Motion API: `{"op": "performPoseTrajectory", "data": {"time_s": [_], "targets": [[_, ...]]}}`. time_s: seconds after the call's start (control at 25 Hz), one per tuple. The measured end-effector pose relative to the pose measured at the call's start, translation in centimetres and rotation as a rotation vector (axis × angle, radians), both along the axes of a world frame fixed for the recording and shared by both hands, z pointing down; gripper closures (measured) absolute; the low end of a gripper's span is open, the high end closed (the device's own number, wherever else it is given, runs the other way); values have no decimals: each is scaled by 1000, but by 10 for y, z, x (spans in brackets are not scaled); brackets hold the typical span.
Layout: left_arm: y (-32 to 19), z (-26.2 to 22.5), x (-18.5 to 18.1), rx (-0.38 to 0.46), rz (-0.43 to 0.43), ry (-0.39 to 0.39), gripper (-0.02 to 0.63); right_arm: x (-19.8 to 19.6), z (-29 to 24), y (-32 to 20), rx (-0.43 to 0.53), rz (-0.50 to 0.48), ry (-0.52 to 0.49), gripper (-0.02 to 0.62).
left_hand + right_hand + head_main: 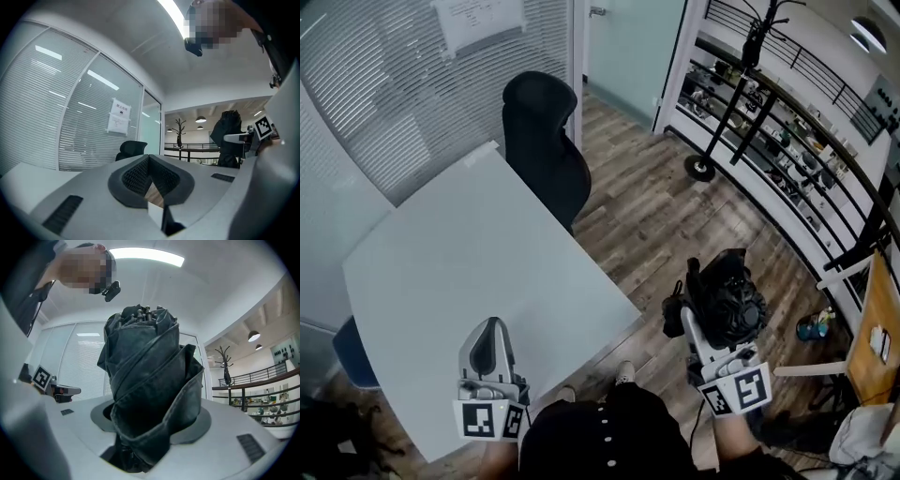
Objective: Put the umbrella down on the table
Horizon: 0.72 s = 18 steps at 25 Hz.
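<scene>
A folded black umbrella (729,305) stands upright in my right gripper (705,326), which is shut on its lower part. It hangs over the wooden floor just right of the table's near corner. In the right gripper view the umbrella (150,380) fills the space between the jaws and hides the pads. The white table (469,253) lies to the left, its top bare. My left gripper (494,330) is shut and holds nothing, hovering over the table's near edge. In the left gripper view its jaws (149,161) meet at the tip, and the umbrella (228,136) shows far right.
A black office chair (544,141) stands at the table's far side. A blue seat (352,352) sits at the near left. A black coat stand (724,117) and a railed shelf of small items (797,141) line the right. A wooden board (874,328) leans at the right edge.
</scene>
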<state>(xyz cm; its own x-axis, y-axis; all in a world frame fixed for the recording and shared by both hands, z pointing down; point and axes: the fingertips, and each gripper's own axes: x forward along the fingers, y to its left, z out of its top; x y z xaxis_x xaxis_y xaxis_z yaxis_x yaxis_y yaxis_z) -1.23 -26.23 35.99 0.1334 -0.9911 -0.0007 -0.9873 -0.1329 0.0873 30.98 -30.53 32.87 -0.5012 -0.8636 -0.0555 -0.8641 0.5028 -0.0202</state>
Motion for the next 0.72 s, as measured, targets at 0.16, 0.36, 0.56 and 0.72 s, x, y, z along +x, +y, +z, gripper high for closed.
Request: {"op": "performPoseTrajectory", "data": {"time_s": [0.16,0.36,0.56,0.72], "targets": [[17,-4,-8,3,-91,1,592,-15,-1,-13,3,-94,-6,324],[43,-13,-8,6,-192,-13,592,-24,-5,-18,6,-195,-21,325],[75,-23,-2,3,-299,-35,592,-31,-10,-18,9,-303,-46,324],[81,-19,-13,-8,-358,-38,592,-53,-4,-29,-6,-372,-47,324]]}}
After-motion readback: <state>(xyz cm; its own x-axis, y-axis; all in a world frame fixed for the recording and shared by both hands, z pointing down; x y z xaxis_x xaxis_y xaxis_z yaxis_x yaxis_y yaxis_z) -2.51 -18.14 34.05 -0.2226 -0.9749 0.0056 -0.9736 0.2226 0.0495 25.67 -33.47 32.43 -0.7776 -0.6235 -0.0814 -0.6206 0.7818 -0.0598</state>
